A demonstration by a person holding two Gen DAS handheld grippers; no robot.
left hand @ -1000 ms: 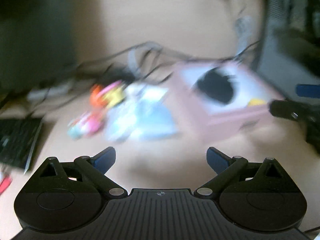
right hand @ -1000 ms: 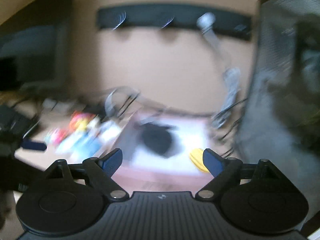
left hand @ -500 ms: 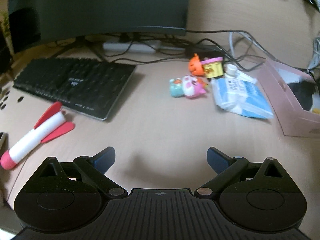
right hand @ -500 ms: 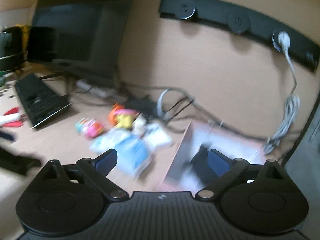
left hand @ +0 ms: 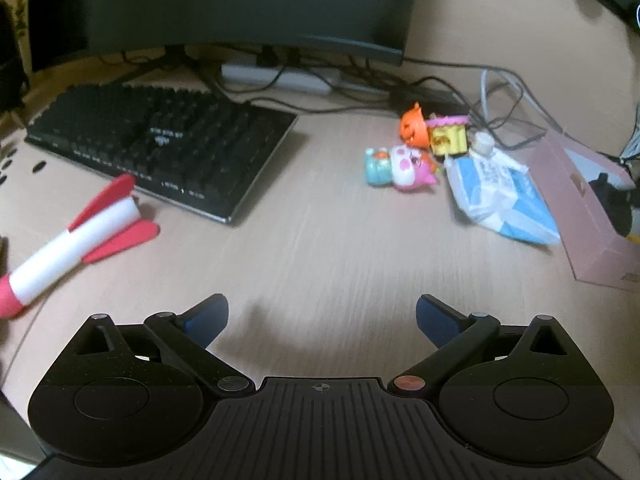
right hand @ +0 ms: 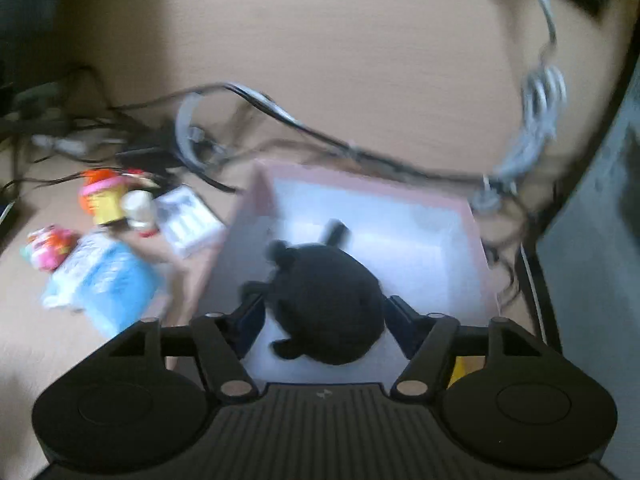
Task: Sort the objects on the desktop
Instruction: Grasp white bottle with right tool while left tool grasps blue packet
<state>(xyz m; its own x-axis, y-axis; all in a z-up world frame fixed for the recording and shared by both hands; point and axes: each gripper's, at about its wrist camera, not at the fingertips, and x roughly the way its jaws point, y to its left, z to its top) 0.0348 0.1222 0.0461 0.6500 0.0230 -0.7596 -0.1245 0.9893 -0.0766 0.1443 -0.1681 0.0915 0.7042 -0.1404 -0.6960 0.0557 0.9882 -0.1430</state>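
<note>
In the right wrist view a pink box (right hand: 360, 178) with a white floor holds a round black plush toy (right hand: 324, 300). My right gripper (right hand: 326, 322) hangs over it and its jaws are closing, with the black toy between the fingers; blur hides whether the pads touch it. In the left wrist view my left gripper (left hand: 320, 316) stands open over bare desk with nothing between its fingers. Ahead of it lie a red and white toy rocket (left hand: 76, 240), a pink and teal toy (left hand: 400, 164), an orange toy (left hand: 414, 126), a yellow cupcake toy (left hand: 448, 136) and a blue and white packet (left hand: 500, 196).
A black keyboard (left hand: 160, 140) and a monitor (left hand: 240, 4) stand at the back left, with a power strip and tangled cables (left hand: 440, 80) behind the toys. A white packet (right hand: 188, 216) lies left of the box. A yellow item (right hand: 456, 372) shows under the right finger.
The left wrist view swung left from the pink box to the keyboard and rocket, then steadied. My right gripper came over the box and its jaws narrowed around the black toy.
</note>
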